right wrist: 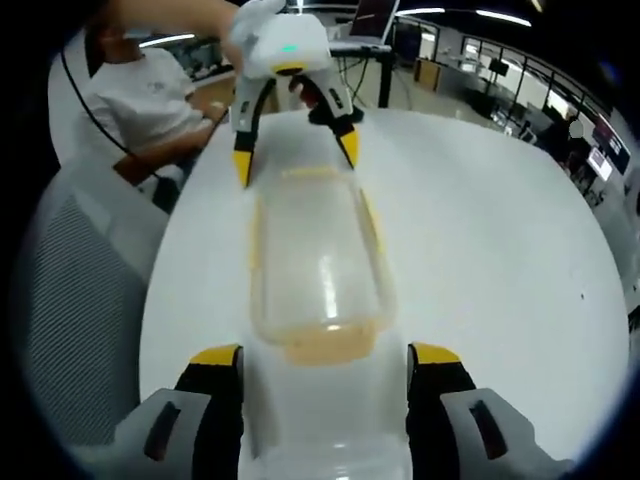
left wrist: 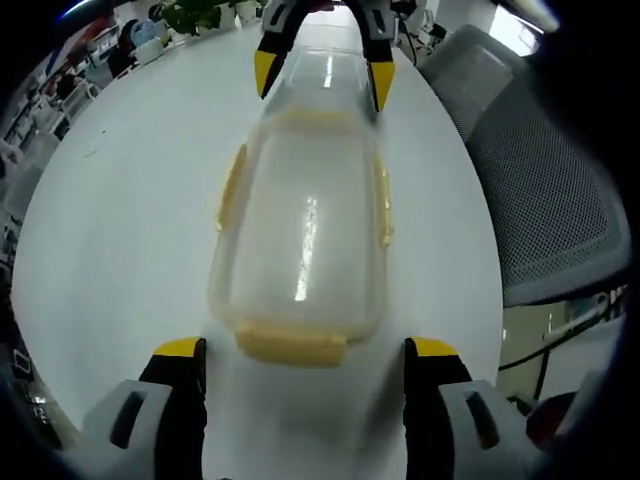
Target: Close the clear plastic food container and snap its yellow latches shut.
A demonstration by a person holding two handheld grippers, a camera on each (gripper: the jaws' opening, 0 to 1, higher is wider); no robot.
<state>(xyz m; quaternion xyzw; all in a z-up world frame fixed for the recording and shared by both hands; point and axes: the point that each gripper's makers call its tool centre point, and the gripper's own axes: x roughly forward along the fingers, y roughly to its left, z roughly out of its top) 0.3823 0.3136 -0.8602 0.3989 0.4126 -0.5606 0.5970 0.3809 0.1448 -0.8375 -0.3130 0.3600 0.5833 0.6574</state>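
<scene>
Both fingers [left wrist: 305, 350] [right wrist: 325, 357] wide apart, gripping nothing, flanking the lidded clear container [left wrist: 305, 225] with yellow latches [left wrist: 290, 345].

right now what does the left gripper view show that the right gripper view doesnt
Left gripper view alone: plants beyond the table's far end, and the side latches seen plainly.

Right gripper view alone: a seated person in a white shirt, and an office with ceiling lights behind.

Both: the clear container lying lengthwise on the white table, a grey mesh chair beside it, each view's own open gripper at the near end and the other gripper at the far end.
</scene>
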